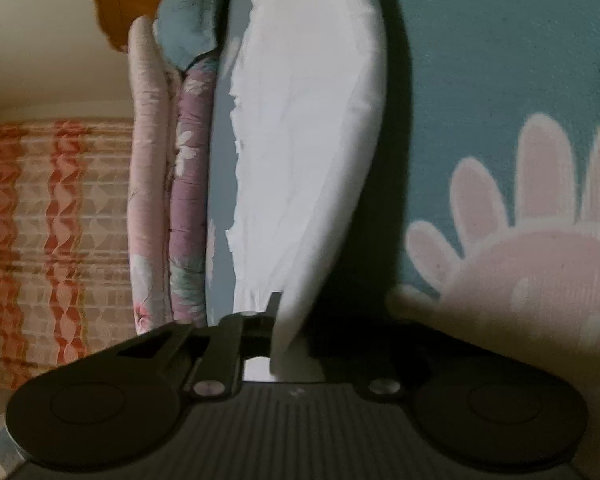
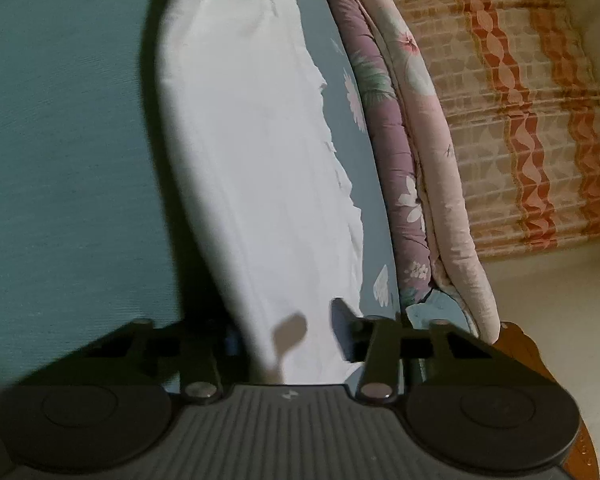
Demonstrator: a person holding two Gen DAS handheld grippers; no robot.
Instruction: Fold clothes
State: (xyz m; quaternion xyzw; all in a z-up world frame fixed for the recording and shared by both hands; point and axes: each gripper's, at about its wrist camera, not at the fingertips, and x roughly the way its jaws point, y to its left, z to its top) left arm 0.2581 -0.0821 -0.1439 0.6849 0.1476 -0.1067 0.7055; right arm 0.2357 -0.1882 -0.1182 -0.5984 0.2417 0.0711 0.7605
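Left wrist view shows the teal bedspread [image 1: 500,60], then the white garment [image 1: 308,140] lying long on it beside rolled quilts [image 1: 188,160]. Each end is pinched: left gripper [image 1: 278,332] clamped on one end, right gripper [image 2: 288,340] closed on the other. Folding looks barely begun; the cloth is not yet doubled over.

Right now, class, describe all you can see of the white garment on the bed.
The white garment is plain, thin, soft-looking cloth, creased, with one ragged-looking edge. It hangs stretched between the left gripper and right gripper, each closed on an end, above the teal flowered bedsheet, casting a dark shadow.
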